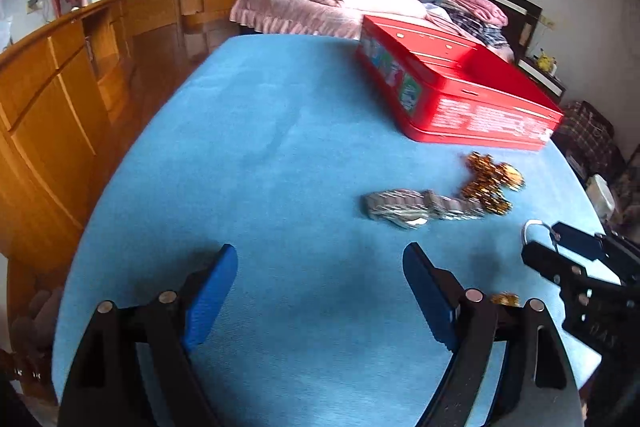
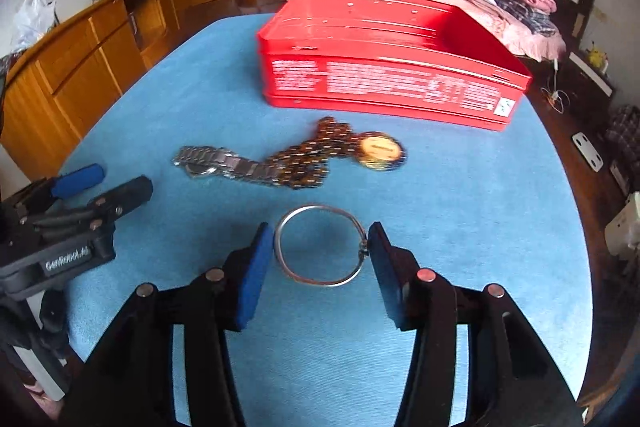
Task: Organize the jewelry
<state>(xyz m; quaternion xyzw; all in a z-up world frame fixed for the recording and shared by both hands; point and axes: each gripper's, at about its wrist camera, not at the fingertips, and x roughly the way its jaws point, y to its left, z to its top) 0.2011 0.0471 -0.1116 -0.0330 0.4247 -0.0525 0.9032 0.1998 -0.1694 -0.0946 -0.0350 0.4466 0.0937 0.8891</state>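
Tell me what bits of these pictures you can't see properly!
- Inside of the closed red metal tin: its lid hides it in both views.
- White print on the tin's side: blurred in the right wrist view, unreadable.
- Silver metal watch face: blurred and too small in both views.
- Small gold piece: mostly hidden behind the left gripper finger, left wrist view.
- Thin silver bangle: whether the right gripper pads touch it is unclear.

"GenRobot" on left tongs
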